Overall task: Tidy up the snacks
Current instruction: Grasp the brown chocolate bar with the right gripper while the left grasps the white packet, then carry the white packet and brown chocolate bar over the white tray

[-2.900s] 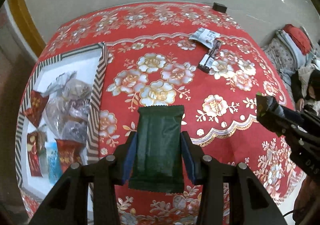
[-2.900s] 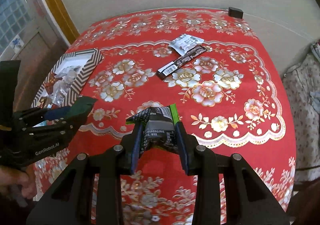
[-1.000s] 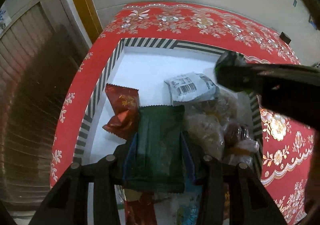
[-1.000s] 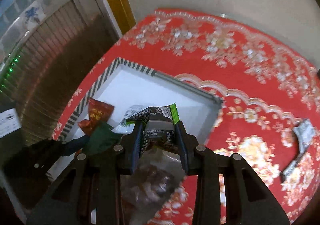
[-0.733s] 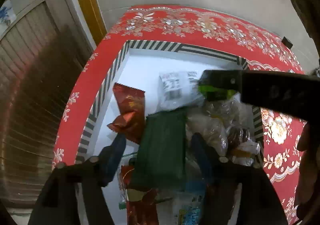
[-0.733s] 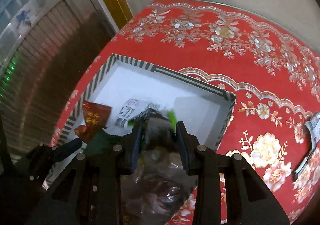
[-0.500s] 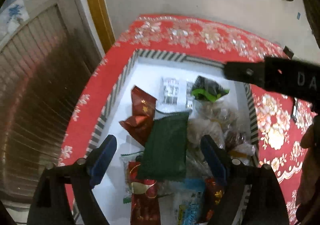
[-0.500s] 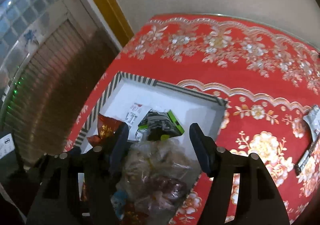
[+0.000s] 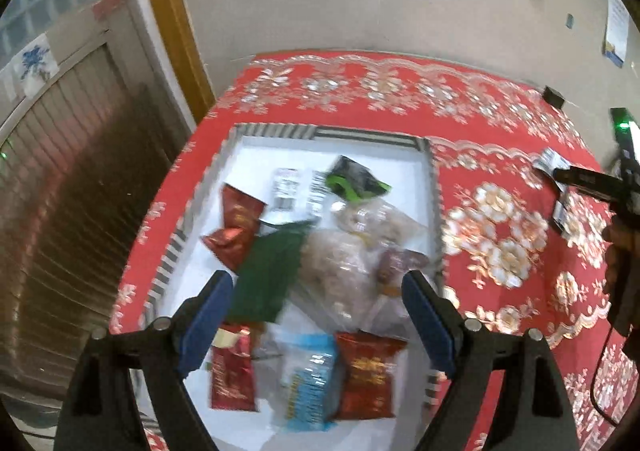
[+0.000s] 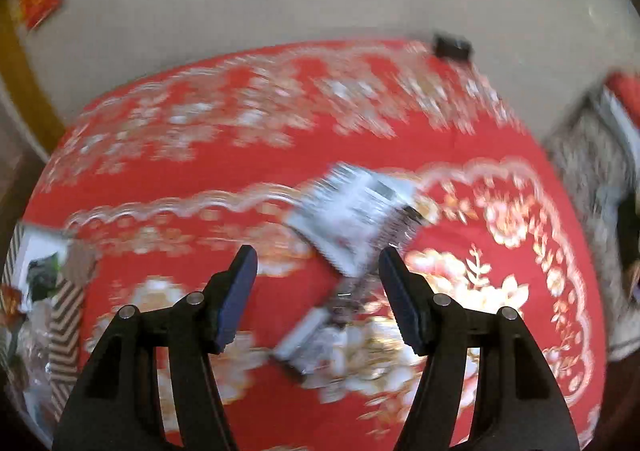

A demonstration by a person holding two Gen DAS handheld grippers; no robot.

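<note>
Two grippers are in use, and both stand released with nothing between the blue pads. Left gripper [image 9: 316, 315] hangs above the striped box [image 9: 434, 187], jaws spread wide; they have just been opening, and the green packet [image 9: 272, 271] lies free in the box below them, leaning on a red packet [image 9: 236, 227] and a clear bag [image 9: 340, 263]. Beside these lie a white packet [image 9: 294, 193], a black-and-green packet [image 9: 354, 181], a blue packet [image 9: 308, 379] and more red ones near the front wall. Placement is loose: the box gathers the snacks, so each one rests where it fell, overlapping its neighbours. Right gripper [image 10: 318, 295] points down at the red cloth [image 10: 200, 171], well apart from the box, which shows only at the left edge of its view. Its jaws have likewise just been opening and hold nothing. Ahead of them, on the cloth, lie a silver packet [image 10: 352, 211] and a dark bar [image 10: 316, 335], touching or overlapping; the blur makes it impossible to tell which. Judged from this layout, these two are the remaining snacks to collect, and the spread jaws suit an approach to one of them. Blur in the right view indicates fast travel; a grasp should wait until the gripper is aligned with a single item, or both may shift together.
</note>
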